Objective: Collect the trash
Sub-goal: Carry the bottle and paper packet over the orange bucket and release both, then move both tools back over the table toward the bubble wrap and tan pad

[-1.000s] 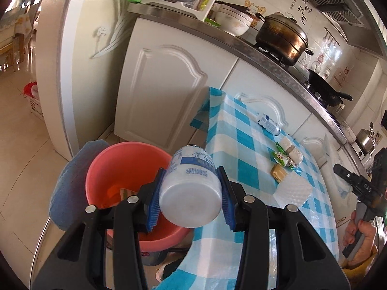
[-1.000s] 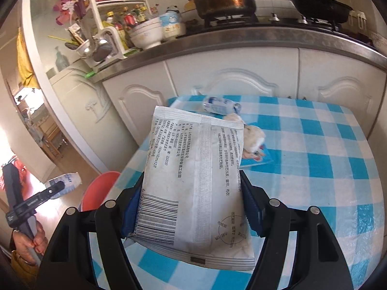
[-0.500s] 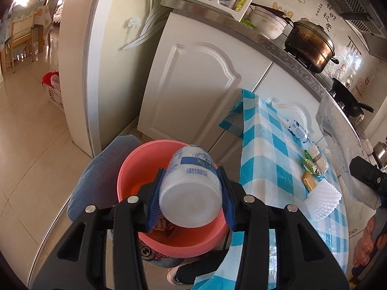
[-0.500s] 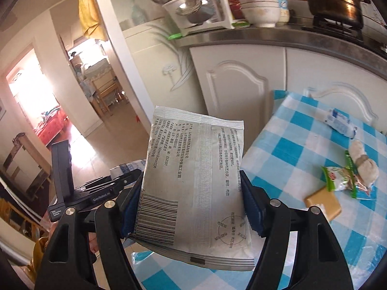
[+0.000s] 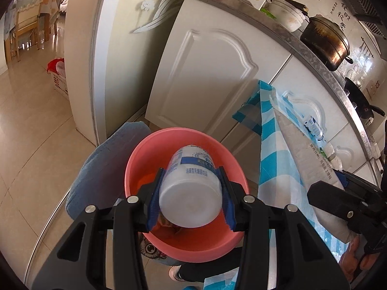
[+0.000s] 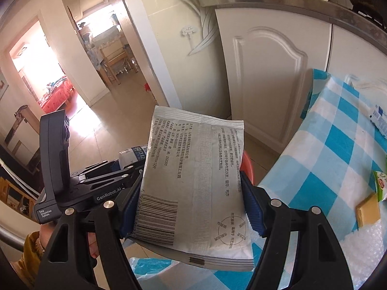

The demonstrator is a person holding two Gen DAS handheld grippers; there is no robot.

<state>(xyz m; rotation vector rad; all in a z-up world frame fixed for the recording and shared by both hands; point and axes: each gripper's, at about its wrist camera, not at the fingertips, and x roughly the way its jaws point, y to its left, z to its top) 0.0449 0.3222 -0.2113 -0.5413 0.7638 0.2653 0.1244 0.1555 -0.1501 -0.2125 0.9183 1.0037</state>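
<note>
pink basin (image 5: 135,169), white-blue bottle (image 5: 191,188) — checked tablecloth (image 6: 338,159)

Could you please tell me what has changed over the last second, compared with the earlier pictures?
The left gripper has carried the white bottle from beside the table to directly above the red bin. The right gripper has swung its grey packet away from the checked table toward the bin too. Both grips are unchanged; nothing has been released, and the remaining trash lies where it was.
</note>
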